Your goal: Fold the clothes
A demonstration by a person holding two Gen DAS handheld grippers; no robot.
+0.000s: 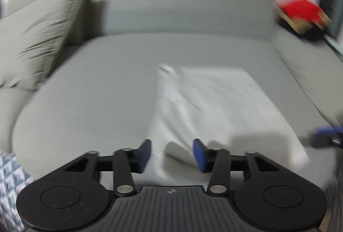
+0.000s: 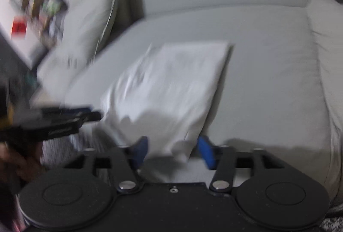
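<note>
We read the fold as mostly done: one white garment point(image 1: 216, 107) lies flat on the grey sofa seat point(image 1: 96, 92) as a rough rectangle, edges fairly square, a small crease at its far left corner. Left gripper point(image 1: 171, 153) sits over the garment's near left edge, jaws apart, cloth visible in the gap but the pads not pressing it, so nothing held. Right gripper point(image 2: 173, 151) sits at the near right corner, jaws apart too, the corner of the cloth between them but not pinched. Both views are blurred, so we can't tell how many layers the stack has or whether another fold is due. Left to do, our guess: maybe one more halving or a smoothing pass, then set aside. Count: one white garment, two grippers, one cushion point(image 1: 36, 39) at the left of the sofa, one red item point(image 1: 300, 9) on a basket past the right arm, one patterned cloth point(image 1: 10, 184) at the near left edge, possibly next in line.
</note>
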